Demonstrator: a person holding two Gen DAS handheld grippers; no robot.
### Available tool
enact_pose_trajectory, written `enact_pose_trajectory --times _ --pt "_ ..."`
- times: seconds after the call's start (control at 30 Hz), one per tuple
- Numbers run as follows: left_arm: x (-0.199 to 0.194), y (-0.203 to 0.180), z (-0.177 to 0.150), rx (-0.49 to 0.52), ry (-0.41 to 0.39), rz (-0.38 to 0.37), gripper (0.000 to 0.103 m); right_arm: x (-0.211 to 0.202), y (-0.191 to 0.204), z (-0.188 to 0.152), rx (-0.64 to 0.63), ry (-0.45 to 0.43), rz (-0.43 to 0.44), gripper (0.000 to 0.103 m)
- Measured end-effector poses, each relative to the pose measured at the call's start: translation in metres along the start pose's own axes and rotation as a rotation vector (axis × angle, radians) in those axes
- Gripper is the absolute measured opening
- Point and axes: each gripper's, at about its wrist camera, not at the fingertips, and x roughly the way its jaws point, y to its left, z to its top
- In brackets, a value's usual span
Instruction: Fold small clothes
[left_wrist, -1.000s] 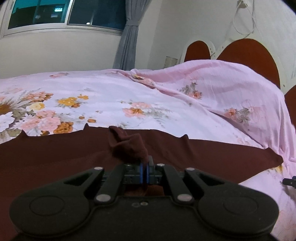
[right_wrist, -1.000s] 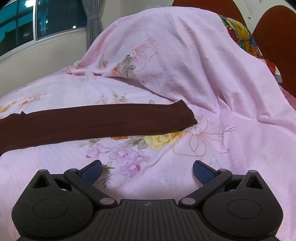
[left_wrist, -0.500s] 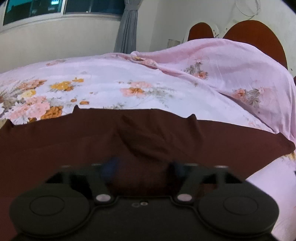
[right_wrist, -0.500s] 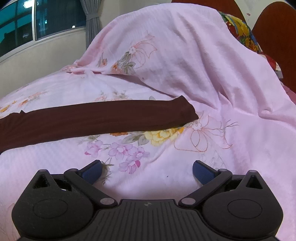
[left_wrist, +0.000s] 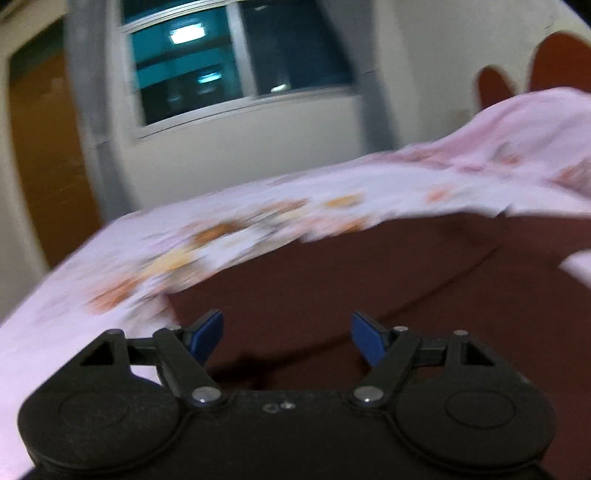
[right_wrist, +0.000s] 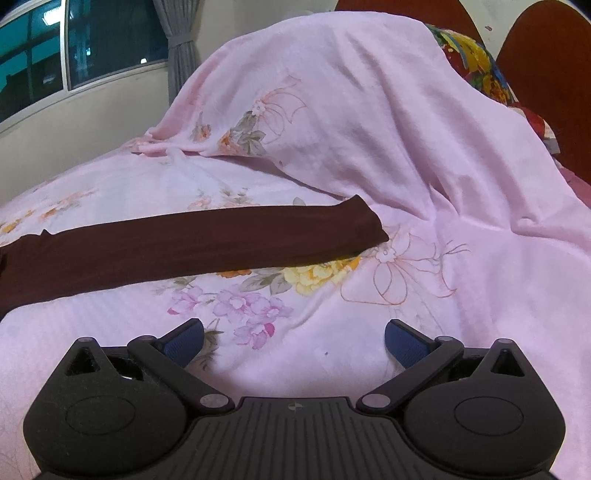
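Note:
A dark maroon garment lies as a long flat band across the pink floral bedsheet. In the blurred left wrist view the same garment fills the area just ahead of my left gripper, which is open and empty right above the cloth. My right gripper is open and empty over bare sheet, short of the garment's right end.
A sheet-covered mound rises at the head of the bed before a brown headboard. A colourful pillow peeks out at its right. A window, curtain and wall stand beyond the bed's far edge.
My left gripper was shut on a bunch of the maroon cloth, then let it go, opened and swung left. The cloth lies flat. My right gripper stayed open and crept forward.

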Motion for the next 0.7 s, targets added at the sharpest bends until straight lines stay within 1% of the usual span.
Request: enact_pose_trajectory --times 0.03,0.1,0.13,0.2,0.23,0.27,0.3,0.33,0.4,0.43,0.47,0.5,0.53,0.57,0.67,0.7 --pt "0.000 0.012 -0.009 -0.018 0.037 0.019 0.076 0.000 0.002 0.001 -0.005 0.000 -0.007 0.103" --pt "0.009 0.025 -0.017 -0.057 0.092 0.048 0.075 -0.002 0.006 0.002 -0.011 0.000 -0.013 0.103" --pt "0.014 0.029 -0.018 -0.069 0.107 0.060 0.076 -0.003 0.008 0.003 -0.010 0.000 -0.015 0.103" --pt "0.026 0.033 -0.014 -0.087 0.138 0.110 0.076 -0.006 0.012 0.005 -0.013 -0.005 -0.014 0.103" --pt "0.033 0.037 -0.012 -0.114 0.154 0.125 0.076 -0.008 0.014 0.007 -0.018 -0.007 -0.018 0.103" --pt "0.037 0.041 -0.011 -0.137 0.161 0.123 0.076 -0.009 0.017 0.008 -0.024 -0.009 -0.020 0.103" --pt "0.042 0.045 -0.009 -0.127 0.159 0.115 0.076 -0.010 0.019 0.010 -0.030 -0.012 -0.021 0.103" --pt "0.050 0.050 -0.011 -0.139 0.174 0.132 0.076 -0.010 0.021 0.012 -0.034 -0.015 -0.024 0.103" --pt "0.070 0.064 -0.008 -0.173 0.207 0.144 0.078 -0.011 0.025 0.016 -0.035 -0.015 -0.026 0.103" --pt "0.073 0.075 -0.006 -0.213 0.213 0.150 0.075 -0.011 0.027 0.018 -0.037 -0.012 -0.025 0.103" --pt "0.068 0.088 -0.010 -0.253 0.188 0.157 0.076 -0.012 0.030 0.019 -0.040 -0.012 -0.027 0.103" --pt "0.063 0.092 -0.010 -0.249 0.182 0.178 0.078 -0.014 0.033 0.021 -0.047 -0.018 -0.024 0.103" --pt "0.064 0.093 -0.014 -0.230 0.209 0.203 0.078 -0.015 0.036 0.022 -0.056 -0.027 -0.020 0.103" --pt "0.068 0.091 -0.022 -0.199 0.257 0.183 0.078 -0.016 0.039 0.023 -0.066 -0.034 -0.021 0.103" --pt "0.062 0.097 -0.028 -0.247 0.227 0.143 0.078 -0.011 0.046 0.023 -0.074 -0.024 -0.026 0.103" --pt "0.060 0.098 -0.027 -0.256 0.230 0.127 0.075 -0.009 0.048 0.024 -0.071 -0.018 -0.026 0.103"
